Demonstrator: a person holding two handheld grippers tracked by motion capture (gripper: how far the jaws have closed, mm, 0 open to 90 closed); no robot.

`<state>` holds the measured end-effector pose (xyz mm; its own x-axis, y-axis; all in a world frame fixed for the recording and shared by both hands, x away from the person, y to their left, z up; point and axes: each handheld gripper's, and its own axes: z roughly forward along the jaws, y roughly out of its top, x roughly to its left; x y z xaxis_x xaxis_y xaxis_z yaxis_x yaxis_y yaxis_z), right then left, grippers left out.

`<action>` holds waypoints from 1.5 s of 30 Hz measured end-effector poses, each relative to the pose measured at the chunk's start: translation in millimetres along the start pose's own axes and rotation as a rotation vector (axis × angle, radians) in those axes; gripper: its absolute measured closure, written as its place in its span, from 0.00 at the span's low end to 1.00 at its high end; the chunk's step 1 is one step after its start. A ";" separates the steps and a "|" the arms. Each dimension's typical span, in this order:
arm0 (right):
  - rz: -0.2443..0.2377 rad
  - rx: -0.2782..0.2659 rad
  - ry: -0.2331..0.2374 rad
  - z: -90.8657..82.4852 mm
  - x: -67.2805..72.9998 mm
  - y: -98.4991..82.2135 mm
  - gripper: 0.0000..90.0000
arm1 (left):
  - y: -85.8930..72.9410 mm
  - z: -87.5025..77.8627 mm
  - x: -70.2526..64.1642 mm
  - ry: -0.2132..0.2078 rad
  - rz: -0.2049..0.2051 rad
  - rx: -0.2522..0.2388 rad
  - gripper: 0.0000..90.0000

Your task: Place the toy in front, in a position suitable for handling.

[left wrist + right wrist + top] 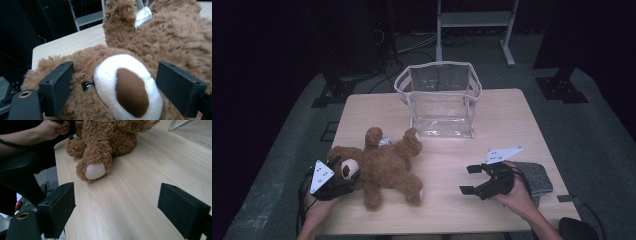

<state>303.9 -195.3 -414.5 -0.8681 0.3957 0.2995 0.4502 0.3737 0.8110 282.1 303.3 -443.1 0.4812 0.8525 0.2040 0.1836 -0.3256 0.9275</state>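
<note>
Lying on the tabletop (pixel 512 120), the teddy bear (pixel 384 167) has its head between the left gripper's (pixel 115 87) spread jaws; whether their pads press the fur, I cannot tell. Well ahead of the right gripper's (pixel 469 179) released, empty jaws is its foot.

white tag (pixel 143 14) on teddy bear (pixel 160 47), print unreadable

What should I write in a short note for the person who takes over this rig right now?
Left gripper: fingers around the teddy bear head, one at each side; a firm grip is not visible.
Right gripper: open, holding nothing, above the table right of the bear.
Bear lies at front left; the clear plastic bag stands open at the far edge.
Done: left gripper at the head.
Left: probably grip, lift and put the bear in the bag.
</note>
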 end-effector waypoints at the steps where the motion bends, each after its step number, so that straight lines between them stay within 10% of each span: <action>1: -0.001 -0.005 0.006 4.8 0.7 4.3 0.15 | 0.6 5.3 0.5 0.021 0.021 0.014 0.20; 16: -0.054 0.000 0.010 46.8 6.9 42.4 0.14 | 20.8 33.3 6.7 0.058 -0.026 0.125 0.44; 45: -0.048 0.020 0.031 148.9 26.0 58.3 0.10 | 23.9 31.8 7.9 0.050 -0.037 0.138 0.44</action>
<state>338.6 -38.4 -434.2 -0.8949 0.3509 0.2757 0.4112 0.4085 0.8149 317.6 289.2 -429.3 0.4295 0.8832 0.1886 0.3187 -0.3436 0.8834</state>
